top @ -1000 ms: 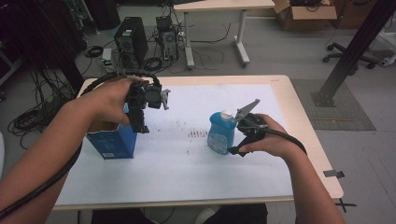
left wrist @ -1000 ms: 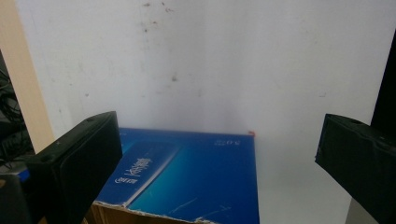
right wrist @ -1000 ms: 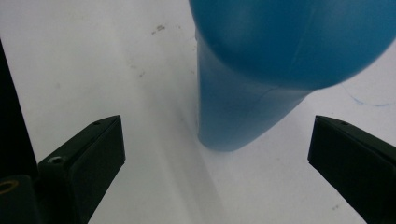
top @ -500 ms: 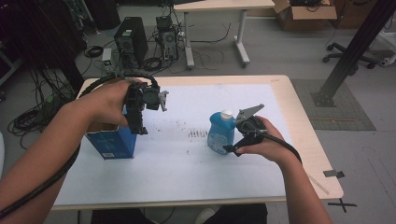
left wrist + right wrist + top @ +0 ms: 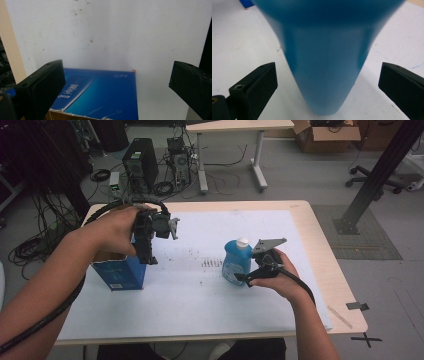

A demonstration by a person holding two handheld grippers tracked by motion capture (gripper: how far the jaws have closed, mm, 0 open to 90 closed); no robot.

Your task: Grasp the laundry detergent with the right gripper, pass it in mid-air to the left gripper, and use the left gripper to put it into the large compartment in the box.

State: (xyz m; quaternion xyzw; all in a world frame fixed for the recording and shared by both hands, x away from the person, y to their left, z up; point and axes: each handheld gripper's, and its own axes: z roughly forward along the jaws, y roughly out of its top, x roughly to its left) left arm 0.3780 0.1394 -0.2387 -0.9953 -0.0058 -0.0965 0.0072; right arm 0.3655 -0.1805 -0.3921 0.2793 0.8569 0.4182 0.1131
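Note:
A blue cardboard box (image 5: 120, 272) stands at the left of the white sheet (image 5: 200, 310) that covers the table. My left gripper (image 5: 149, 256) hangs just above the box's right top edge, jaws pointing down. In the left gripper view the box's blue face (image 5: 100, 97) lies below and between the wide-apart jaws of the open left gripper (image 5: 117, 75). A blue bottle (image 5: 235, 262) with a white cap (image 5: 242, 241) stands upright mid-table. My right gripper (image 5: 244, 276) is low at its right side. In the right gripper view the bottle (image 5: 324, 62) stands between the jaws of the open right gripper (image 5: 327, 80), untouched.
Dark smudges (image 5: 210, 263) mark the sheet between box and bottle. The wooden table edge (image 5: 325, 255) runs at the right, with tape marks (image 5: 357, 306) near its front corner. Computer towers (image 5: 140, 165), cables and another desk (image 5: 230, 150) stand on the floor beyond.
My right gripper has come lower and closer around the base of the bottle. The left gripper has stayed over the box, almost still.

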